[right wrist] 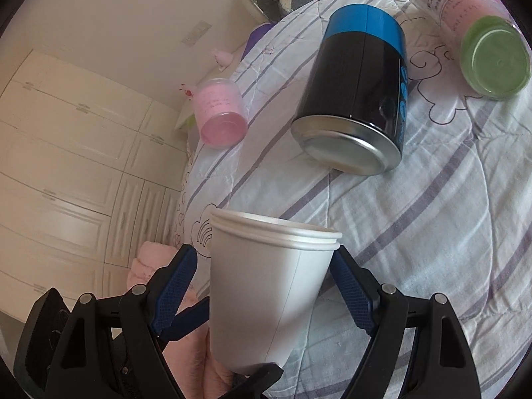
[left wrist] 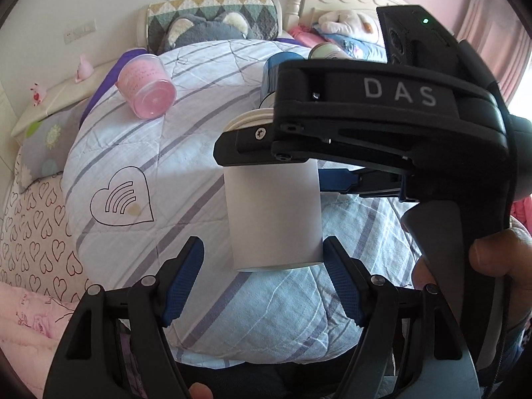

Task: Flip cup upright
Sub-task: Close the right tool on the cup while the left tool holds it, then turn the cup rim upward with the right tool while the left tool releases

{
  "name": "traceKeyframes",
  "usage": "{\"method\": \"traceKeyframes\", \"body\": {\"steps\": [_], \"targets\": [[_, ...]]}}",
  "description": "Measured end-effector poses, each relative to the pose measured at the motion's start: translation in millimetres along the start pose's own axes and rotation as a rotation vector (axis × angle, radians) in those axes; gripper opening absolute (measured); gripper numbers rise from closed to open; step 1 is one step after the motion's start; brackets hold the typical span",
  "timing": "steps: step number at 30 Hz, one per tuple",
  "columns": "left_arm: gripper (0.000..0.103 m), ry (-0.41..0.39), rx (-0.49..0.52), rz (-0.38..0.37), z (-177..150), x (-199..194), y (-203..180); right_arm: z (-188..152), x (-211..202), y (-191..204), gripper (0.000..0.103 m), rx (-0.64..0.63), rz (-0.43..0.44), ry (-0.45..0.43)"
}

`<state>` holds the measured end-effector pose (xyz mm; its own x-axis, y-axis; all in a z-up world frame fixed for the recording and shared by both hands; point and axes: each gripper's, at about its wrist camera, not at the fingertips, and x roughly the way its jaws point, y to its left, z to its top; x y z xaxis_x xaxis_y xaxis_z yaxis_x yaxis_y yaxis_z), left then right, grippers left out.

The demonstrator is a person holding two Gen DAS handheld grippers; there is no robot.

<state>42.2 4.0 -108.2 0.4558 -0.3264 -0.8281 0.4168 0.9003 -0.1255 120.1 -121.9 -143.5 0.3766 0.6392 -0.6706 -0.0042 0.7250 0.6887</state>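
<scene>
A white paper cup (right wrist: 269, 286) stands mouth-up between the right claw (right wrist: 266, 286)'s fingers, apparently gripped and lifted; the left claw (left wrist: 262, 286) waits wide open below. Next: set it down on the quilt (right wrist: 415, 216).

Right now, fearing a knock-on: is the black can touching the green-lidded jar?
Apart. The right wrist view shows a strip of quilt between the black can and the green-lidded jar.
</scene>
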Motion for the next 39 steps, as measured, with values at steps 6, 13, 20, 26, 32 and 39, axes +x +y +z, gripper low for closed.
{"method": "traceKeyframes", "body": {"steps": [6,13,20,26,32,39], "targets": [[0.076,0.004,-0.008,0.002,0,1,2,-1,-2,-5,0.073,-0.010,0.030,-0.017],[0.081,0.000,-0.022,0.024,0,1,1,-7,-17,-5,0.072,-0.052,0.033,-0.032],[0.082,-0.009,-0.024,0.037,-1,-1,-3,-10,-28,-6,0.071,-0.087,0.038,-0.058],[0.082,-0.045,-0.029,0.034,0,-8,-6,-14,-52,-3,0.071,-0.149,0.000,-0.118],[0.082,-0.109,-0.063,0.041,4,-16,-2,-13,-76,7,0.071,-0.262,-0.084,-0.211],[0.083,-0.105,-0.096,0.058,9,-2,0,-13,-83,20,0.071,-0.379,-0.186,-0.269]]}}
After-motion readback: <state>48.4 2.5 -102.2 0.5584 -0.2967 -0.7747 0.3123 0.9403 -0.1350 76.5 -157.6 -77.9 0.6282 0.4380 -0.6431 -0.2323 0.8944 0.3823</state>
